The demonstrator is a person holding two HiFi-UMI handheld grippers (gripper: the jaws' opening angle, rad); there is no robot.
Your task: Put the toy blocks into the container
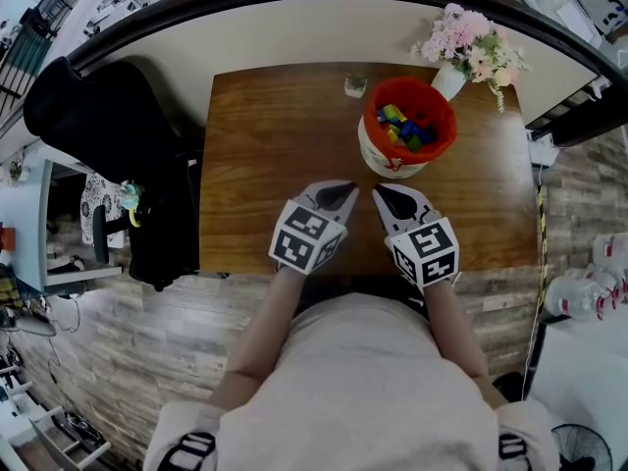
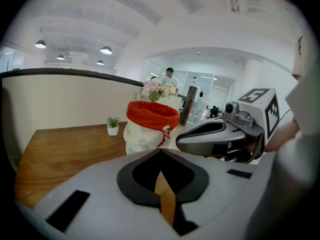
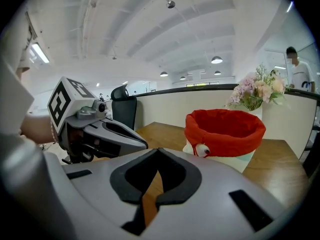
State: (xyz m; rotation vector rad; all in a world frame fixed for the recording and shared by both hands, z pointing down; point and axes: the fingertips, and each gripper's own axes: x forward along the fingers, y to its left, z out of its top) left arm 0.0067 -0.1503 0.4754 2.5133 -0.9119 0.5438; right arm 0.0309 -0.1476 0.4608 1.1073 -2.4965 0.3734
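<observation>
**Head view.** Found the left gripper and the right gripper side by side at lower centre, tips just past the near edge of the wooden table. Both were clenched on nothing, judged a resting pose with no block seen loose on the wood. Spotted the toy blocks heaped inside the red-lined fabric container at upper centre-right, just beyond the right gripper's tip. Noted a small potted plant close behind the container, apart from it, and a vase of pink flowers at the far right corner. Found the left half of the tabletop bare, so ample room there for moving, but little between container and flowers. Saw a black chair off the table's left edge.

**Left gripper view.** Showed its own jaws pressed together low in the frame, only a sliver of wood behind them and nothing grasped. Placed the container above centre, upright and open-topped, with the right gripper's closed beak at right, clear of the container's wall.

**Right gripper view.** Showed the same here — pads met, empty. Set the container at right of centre, rim open to approach from above, with the left gripper at left and the table's right edge close beyond the container.
</observation>
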